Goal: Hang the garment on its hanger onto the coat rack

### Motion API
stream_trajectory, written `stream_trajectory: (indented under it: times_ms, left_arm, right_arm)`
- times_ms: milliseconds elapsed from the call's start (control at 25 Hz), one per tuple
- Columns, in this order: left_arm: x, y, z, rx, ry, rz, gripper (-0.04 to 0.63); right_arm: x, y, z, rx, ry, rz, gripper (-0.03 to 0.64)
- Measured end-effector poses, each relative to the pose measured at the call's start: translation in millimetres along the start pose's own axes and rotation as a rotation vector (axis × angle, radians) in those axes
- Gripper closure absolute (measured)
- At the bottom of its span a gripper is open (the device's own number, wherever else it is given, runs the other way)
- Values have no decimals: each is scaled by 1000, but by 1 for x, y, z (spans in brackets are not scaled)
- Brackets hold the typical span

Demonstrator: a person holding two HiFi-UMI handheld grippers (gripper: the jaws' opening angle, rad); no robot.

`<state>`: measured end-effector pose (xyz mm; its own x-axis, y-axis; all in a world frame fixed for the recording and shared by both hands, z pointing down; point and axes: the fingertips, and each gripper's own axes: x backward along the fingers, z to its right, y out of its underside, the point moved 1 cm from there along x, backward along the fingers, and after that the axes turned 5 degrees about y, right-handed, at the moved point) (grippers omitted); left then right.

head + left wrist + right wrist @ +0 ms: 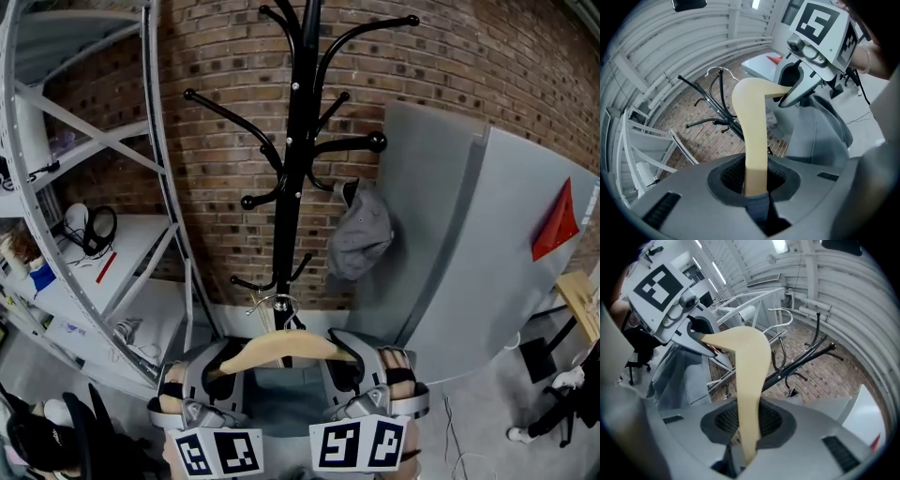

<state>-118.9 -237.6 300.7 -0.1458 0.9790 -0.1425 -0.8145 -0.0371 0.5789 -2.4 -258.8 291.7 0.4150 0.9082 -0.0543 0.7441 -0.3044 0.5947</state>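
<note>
Fingers of left gripper [222, 366] and right gripper [353, 364] are closed on the hanger [281, 349] ends, garment [281, 398] hung between them, and the hook [275, 303] should be raised level onto a coat rack [298, 141] arm ahead.

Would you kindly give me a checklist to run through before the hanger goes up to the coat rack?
1. Left claw shut on one arm of the wooden hanger: ok.
2. Right claw shut on the other arm: ok.
3. Hanger held roughly level in the head view: ok.
4. Metal hook upright and clear of both claws: ok.
5. Free peg on the coat rack: ok. The long upper-left peg is bare, while a grey cap hangs on the right side.
6. Garment seated evenly on the hanger: cannot tell, as most of it is hidden below the claws.
</note>
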Motion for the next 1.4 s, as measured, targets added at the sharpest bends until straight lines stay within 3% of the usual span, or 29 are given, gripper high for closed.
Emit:
stream_trajectory:
  times_ms: [400, 760, 1040, 1400]
  left_arm:
    - [-38, -7, -45, -25, -49, 74, 534]
    - [-78, 2, -85, -48, -82, 100, 534]
    - [-113, 12, -100, -75, -74, 103, 534]
    - [-156, 23, -90, -61, 1, 103, 534]
  right_arm:
    - [-46, -15, 29, -9, 45, 27, 537]
    - [-88, -35, 41, -52, 27, 89, 538]
    - [-125, -36, 44, -44, 35, 82, 538]
    - [-161, -11, 41, -34, 32, 0, 538]
